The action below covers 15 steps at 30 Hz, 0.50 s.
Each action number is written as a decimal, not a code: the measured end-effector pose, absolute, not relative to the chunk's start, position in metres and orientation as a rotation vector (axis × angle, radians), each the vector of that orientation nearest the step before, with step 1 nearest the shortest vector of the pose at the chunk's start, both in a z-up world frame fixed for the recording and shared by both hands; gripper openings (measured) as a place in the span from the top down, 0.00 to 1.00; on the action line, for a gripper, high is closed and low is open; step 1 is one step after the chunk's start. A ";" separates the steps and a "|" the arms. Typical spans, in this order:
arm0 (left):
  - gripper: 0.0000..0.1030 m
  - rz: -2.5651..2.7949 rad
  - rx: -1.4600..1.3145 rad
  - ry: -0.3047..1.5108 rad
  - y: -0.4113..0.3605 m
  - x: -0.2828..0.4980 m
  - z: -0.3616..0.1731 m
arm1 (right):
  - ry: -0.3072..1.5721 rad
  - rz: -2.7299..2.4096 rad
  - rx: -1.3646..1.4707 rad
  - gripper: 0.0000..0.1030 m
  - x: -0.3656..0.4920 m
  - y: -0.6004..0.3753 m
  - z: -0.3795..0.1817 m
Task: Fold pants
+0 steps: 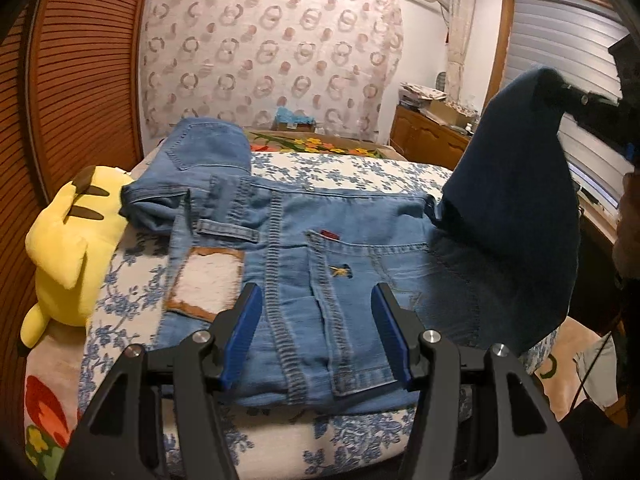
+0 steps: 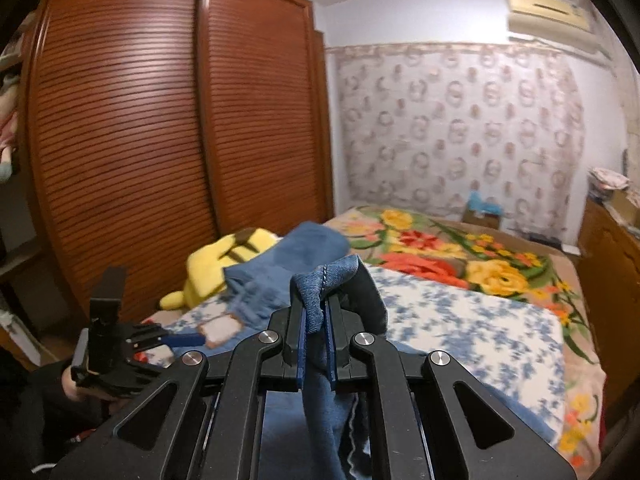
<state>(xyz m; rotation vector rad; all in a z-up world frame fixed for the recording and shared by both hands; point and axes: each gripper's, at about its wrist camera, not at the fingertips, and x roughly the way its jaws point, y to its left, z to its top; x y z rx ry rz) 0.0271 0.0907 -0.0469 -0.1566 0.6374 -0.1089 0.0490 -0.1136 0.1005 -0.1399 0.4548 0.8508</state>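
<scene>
Light blue jeans lie across the blue-flowered bed cover, waist part under my left gripper, a white patch at the left. My left gripper is open and hovers just above the denim near the front edge. My right gripper is shut on a leg end of the jeans and holds it lifted; in the left wrist view this raised cloth hangs dark at the right. The left gripper also shows in the right wrist view.
A yellow plush toy lies at the bed's left edge, beside the brown slatted wardrobe. A flowered blanket covers the far part of the bed. A wooden dresser stands at the far right.
</scene>
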 end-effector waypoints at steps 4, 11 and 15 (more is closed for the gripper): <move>0.46 -0.097 -0.161 0.639 0.095 0.026 -0.048 | 0.511 0.883 -0.159 0.95 0.055 -0.091 0.081; 0.46 -0.090 -0.165 0.645 0.097 0.028 -0.051 | 0.608 0.882 -0.180 0.91 0.060 -0.079 0.045; 0.46 -0.088 -0.166 0.643 0.097 0.027 -0.051 | 0.601 0.879 -0.184 0.71 0.059 -0.081 0.039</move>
